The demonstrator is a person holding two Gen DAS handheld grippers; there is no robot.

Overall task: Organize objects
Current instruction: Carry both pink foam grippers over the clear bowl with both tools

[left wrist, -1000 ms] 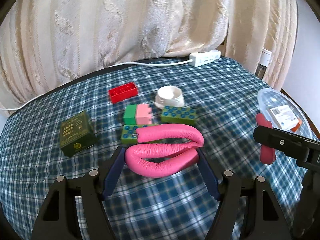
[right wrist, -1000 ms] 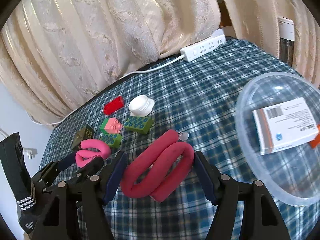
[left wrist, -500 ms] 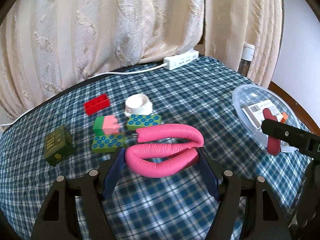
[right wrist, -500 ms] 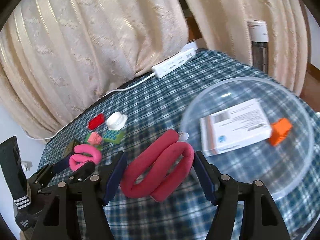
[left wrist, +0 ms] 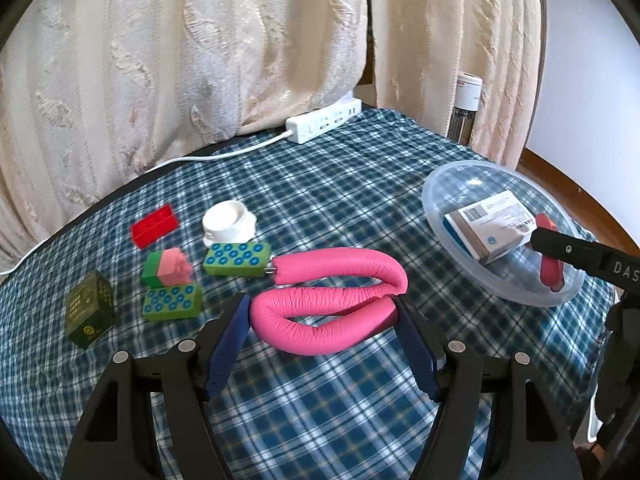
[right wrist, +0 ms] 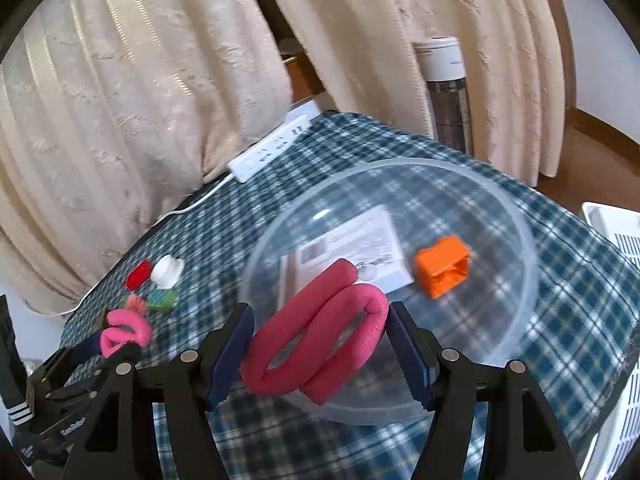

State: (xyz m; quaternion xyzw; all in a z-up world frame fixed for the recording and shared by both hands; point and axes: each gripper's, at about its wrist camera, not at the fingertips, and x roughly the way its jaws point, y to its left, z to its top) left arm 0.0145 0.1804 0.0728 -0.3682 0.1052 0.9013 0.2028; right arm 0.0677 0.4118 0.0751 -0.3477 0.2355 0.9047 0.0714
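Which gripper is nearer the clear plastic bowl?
Right. The right gripper holds its red foam roll over the clear plastic bowl; the left gripper sits beside it over the tablecloth.

Bright, soft daylight filters through the cream curtains [left wrist: 200,64], shadows on the checked tablecloth [left wrist: 320,208] stay faint, fisheye bending darkens the corners, and the right wrist view shows slight motion blur.

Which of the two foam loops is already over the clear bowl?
The darker red loop in the right gripper; the brighter pink loop hangs over the cloth.
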